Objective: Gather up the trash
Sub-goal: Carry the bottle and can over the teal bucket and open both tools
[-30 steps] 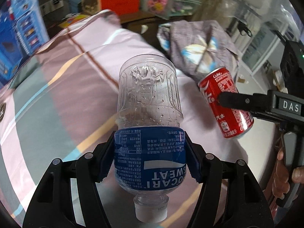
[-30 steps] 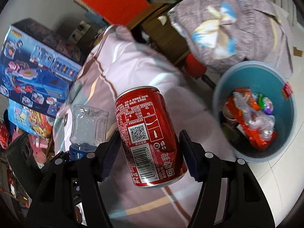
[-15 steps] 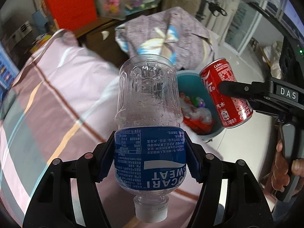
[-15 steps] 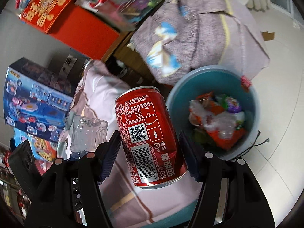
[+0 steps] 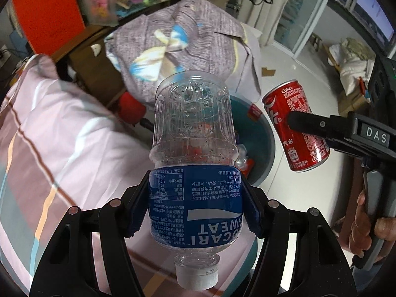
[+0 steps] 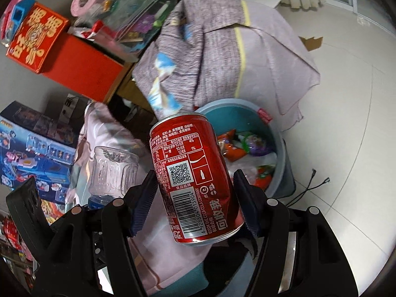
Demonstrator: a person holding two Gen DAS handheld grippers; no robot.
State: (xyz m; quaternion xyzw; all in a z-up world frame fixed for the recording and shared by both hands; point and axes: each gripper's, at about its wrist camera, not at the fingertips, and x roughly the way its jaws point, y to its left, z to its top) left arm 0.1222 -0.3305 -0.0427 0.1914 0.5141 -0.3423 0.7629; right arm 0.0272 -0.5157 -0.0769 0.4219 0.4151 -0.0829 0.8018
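Observation:
My left gripper is shut on an empty clear plastic bottle with a blue label, held cap toward the camera. My right gripper is shut on a red Coke can; the can also shows in the left wrist view, to the right of the bottle. A blue trash bin with wrappers inside stands on the floor just beyond both held items; in the left wrist view the blue bin is partly hidden behind the bottle. The bottle also shows in the right wrist view, left of the can.
A bed with a pink striped cover lies at the left. A grey-purple cloth drapes over furniture behind the bin. A red box and toy boxes stand at the left. White tiled floor with cables lies at the right.
Both grippers have swung from over the bed toward the blue bin, which now lies right beyond the bottle and can. Both grips are unchanged.

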